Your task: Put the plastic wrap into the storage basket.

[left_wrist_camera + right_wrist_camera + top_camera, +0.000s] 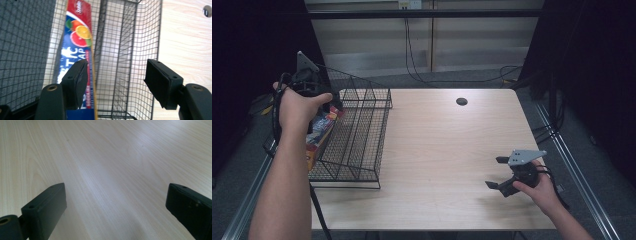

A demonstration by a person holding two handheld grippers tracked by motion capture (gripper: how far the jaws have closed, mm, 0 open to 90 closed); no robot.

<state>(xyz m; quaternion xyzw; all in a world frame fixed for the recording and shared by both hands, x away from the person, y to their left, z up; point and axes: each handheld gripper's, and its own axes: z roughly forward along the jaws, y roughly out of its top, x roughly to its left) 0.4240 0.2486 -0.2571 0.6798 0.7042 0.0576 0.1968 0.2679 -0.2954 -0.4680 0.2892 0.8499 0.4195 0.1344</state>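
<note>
The left tool (pixel 312 87) is hovering over the wire basket (pixel 362 135) at about nine o'clock on the worktop (pixel 447 150), its jaws spread wide with nothing between them. Directly below it a long, flat printed box (pixel 76 57) with citrus fruit on its face is lying inside the basket, pressed along the outer wall, probably because that narrow side channel is keeping it on edge. In the left gripper view one jaw is sitting just beside the box's upper edge without visibly gripping it. The right tool (pixel 507 175) is waiting near four o'clock, jaws also wide and empty, low over bare wood, seemingly parked clear of the basket. Most of the worktop from twelve to six o'clock is lying open. The basket is standing close to the left edge, so room on that side is looking tight; its wire walls are likely limiting any sideways move.
</note>
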